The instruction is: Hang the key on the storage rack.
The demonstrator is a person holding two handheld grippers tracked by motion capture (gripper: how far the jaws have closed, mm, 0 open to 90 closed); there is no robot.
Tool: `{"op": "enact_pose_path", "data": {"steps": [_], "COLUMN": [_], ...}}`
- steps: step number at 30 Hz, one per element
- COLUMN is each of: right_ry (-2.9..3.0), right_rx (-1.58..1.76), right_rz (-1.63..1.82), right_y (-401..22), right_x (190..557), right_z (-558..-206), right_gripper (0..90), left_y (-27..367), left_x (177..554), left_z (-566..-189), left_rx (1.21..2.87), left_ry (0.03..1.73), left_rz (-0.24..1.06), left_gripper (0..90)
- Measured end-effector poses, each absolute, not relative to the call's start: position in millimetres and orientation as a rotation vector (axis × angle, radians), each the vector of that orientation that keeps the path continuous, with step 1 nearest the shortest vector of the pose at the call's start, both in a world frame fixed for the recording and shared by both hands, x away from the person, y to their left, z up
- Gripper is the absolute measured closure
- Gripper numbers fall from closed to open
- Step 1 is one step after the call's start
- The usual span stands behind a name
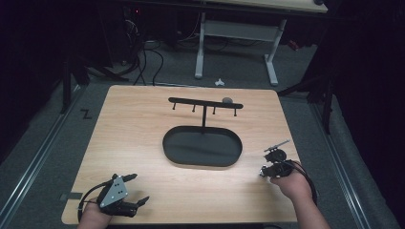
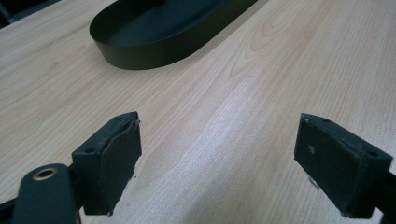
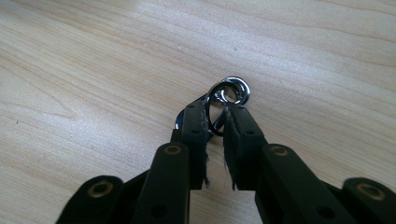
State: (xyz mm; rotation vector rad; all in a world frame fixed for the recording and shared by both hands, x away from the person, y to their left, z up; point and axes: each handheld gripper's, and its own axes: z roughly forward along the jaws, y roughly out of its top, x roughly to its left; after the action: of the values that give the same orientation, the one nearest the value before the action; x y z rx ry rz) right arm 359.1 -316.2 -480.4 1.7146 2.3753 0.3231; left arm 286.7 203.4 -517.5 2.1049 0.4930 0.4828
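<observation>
Nearest you, at the front-left corner of the wooden table (image 1: 143,124), your left gripper (image 1: 128,191) rests with its jaws spread wide and nothing between them; in the left gripper view its pads (image 2: 119,163) frame bare wood, with the black oval tray (image 2: 154,32) ahead.

Over on the right, your right gripper (image 3: 215,114) is pinched onto a cluster of small metal rings (image 3: 231,91), which look like a key ring. The rings poke out just past the fingertips and lie on or barely above the tabletop; I can't tell which. In the high view that gripper (image 1: 276,160) sits just right of the tray's rim (image 1: 165,148).

Farther back, the black hook rack (image 1: 205,104) rises from the tray's far edge, its bar running left to right with pegs hanging below. If the rings are meant for a peg, they lie forward and left of your right hand, the nearer one.
</observation>
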Motion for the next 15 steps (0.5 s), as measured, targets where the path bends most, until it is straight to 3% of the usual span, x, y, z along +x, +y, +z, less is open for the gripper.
{"op": "enact_pose_path", "data": {"steps": [3,15], "right_ry": [2.368,2.333], "right_rx": [1.716,1.724], "right_rz": [0.331,0.329], "right_y": [-317.3,-321.6], "right_x": [359.1,357.8], "right_z": [-479.2,-474.5], "right_gripper": [85.5,88.1], "left_y": [203.2,203.2], "left_x": [286.8,286.7], "left_z": [-517.6,-517.5], "left_rx": [2.103,2.109], "left_ry": [0.494,0.491], "left_rz": [0.484,0.481], "left_gripper": [15.3,15.3]}}
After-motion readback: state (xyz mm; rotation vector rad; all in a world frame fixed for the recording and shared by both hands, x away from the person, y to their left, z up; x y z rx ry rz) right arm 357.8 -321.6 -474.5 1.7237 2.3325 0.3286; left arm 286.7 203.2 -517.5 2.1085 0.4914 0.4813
